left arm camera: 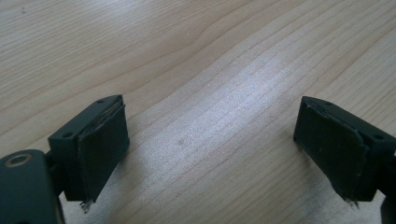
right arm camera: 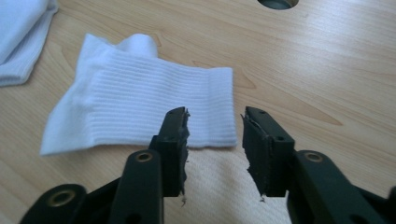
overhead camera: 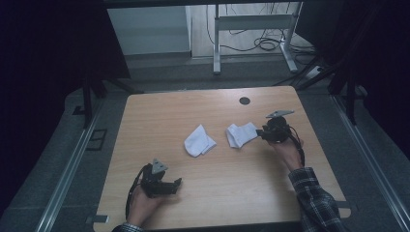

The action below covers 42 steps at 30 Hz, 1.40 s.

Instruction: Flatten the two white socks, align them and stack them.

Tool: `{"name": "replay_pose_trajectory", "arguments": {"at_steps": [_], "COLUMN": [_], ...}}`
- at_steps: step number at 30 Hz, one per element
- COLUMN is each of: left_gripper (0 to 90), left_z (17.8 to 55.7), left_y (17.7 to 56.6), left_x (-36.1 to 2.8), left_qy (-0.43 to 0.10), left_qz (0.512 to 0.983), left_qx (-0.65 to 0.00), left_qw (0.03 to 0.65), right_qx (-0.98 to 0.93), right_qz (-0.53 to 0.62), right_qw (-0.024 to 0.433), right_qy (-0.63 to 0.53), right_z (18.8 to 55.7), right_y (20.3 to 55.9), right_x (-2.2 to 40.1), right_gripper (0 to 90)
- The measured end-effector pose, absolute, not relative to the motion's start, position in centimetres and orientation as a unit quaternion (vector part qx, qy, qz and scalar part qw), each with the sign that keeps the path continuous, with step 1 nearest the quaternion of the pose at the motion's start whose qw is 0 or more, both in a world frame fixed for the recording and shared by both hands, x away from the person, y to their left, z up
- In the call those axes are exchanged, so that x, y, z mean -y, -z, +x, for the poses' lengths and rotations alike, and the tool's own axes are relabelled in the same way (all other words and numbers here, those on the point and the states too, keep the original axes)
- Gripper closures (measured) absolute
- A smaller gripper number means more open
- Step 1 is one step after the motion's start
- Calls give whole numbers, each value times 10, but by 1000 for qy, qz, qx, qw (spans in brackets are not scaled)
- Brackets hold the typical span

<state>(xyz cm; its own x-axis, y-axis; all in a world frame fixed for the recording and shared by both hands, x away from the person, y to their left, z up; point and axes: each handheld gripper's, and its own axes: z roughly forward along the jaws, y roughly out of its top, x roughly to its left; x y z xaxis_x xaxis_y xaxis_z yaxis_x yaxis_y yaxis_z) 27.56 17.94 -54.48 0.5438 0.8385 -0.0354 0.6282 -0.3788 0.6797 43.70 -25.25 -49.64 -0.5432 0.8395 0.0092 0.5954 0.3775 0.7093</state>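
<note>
1. My right gripper (right arm camera: 215,140) sits with its jaws part open, a narrow gap between the pads and nothing pinched in it. In the right gripper view the jaws reach over the near corner of the sock (right arm camera: 140,107), one pad above the ribbed cuff, the other above bare wood; I cannot tell whether either pad touches the cloth.
2. From the high view, that gripper (overhead camera: 263,131) is at the right of the table, jaws aimed left at the sock (overhead camera: 241,134), just beside its right edge. My right hand (overhead camera: 289,152) holds it from behind, a plaid sleeve (overhead camera: 316,203) below.
3. My left gripper (left arm camera: 210,154) has its jaws wide open, with only bare wood between the pads.
4. In the high view it (overhead camera: 174,186) rests near the front left of the table, held in my left hand (overhead camera: 142,203), well apart from both socks.
5. A second sock (overhead camera: 198,140) lies folded near the table's middle, just left of the first, the two apart.
6. The table (overhead camera: 217,193) is pale wood, with a dark round hole (overhead camera: 244,100) near its far edge.
7. Beyond it stands a white frame (overhead camera: 251,29) with cables (overhead camera: 266,44) on the floor.
</note>
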Motion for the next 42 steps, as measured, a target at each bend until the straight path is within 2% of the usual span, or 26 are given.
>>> {"name": "replay_pose_trajectory", "arguments": {"at_steps": [7, 16, 20, 22, 26, 32, 42], "left_gripper": [99, 99, 99, 99, 99, 99, 99], "left_z": [276, 276, 276, 276, 276, 276, 276], "left_y": [545, 545, 545, 545, 545, 545, 545], "left_x": [-180, -180, -180, -180, -180, -180, -179], "left_qy": [-161, -161, -161, -161, -161, -161, -160], "left_qz": [816, 816, 816, 816, 816, 816, 815], "left_qx": [-448, -447, -447, -447, -447, -448, -450], "left_qw": [328, 328, 328, 328, 328, 328, 328], "right_qx": [-808, -809, -799, -803, -808, -810, -816], "right_qz": [455, 466, 481, 479, 477, 464, 424], "right_qw": [175, 170, 161, 150, 147, 155, 163], "right_qy": [-330, -314, -322, -320, -313, -324, -358], "right_z": [454, 469, 468, 466, 461, 452, 435], "right_y": [510, 529, 530, 529, 527, 518, 464], "right_x": [246, 237, 237, 237, 235, 235, 231], "right_gripper": [644, 563, 668, 780, 821, 822, 815]}}
